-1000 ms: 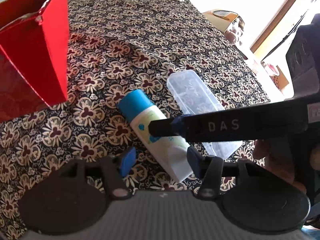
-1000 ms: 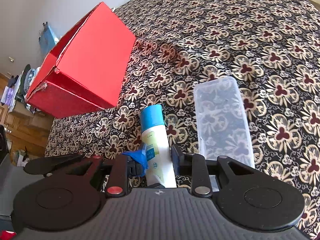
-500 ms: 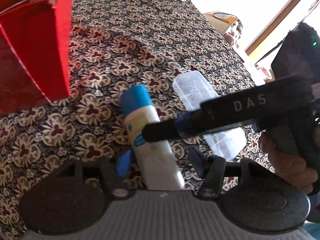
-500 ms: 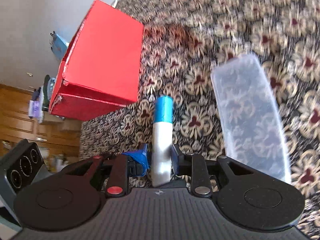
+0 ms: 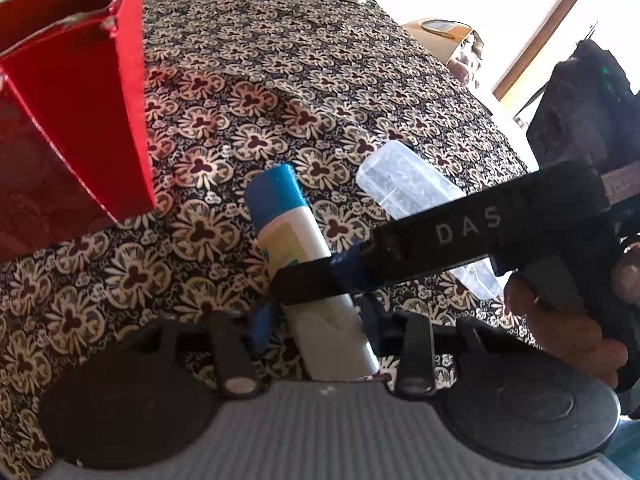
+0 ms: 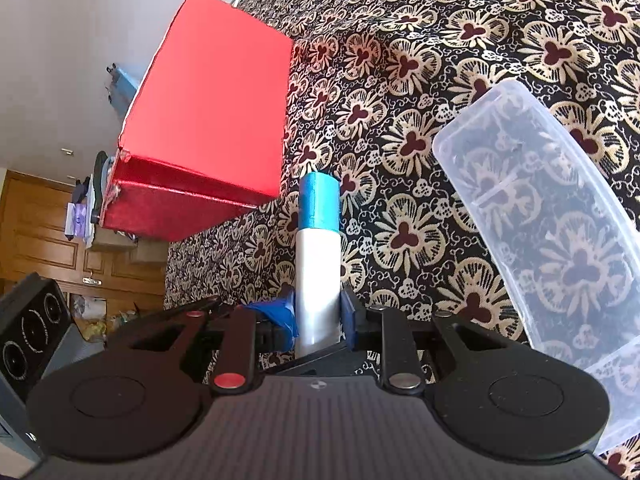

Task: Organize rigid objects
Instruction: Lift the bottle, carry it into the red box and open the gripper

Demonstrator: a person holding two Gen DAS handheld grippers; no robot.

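The cylindrical plastic bottle [image 6: 319, 256] is white with a blue cap. The open cardboard box [image 6: 208, 128] is bright red. The oblong plastic container [image 6: 552, 216] is transparent. The tablecloth [image 5: 320, 92] is black with cream and dark red flowers.

White letters "DAS" on the right hand-held gripper [image 5: 316, 286]

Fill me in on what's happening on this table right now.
A person is tidying with two handheld grippers. The right gripper is shut on a white tube with a blue cap. The left gripper straddles the tube's lower end with its jaws apart. A clear plastic case lies on the floral tablecloth beside the tube, and an open red box stands on the tube's other side. Nothing shows that anything has gone into the box.
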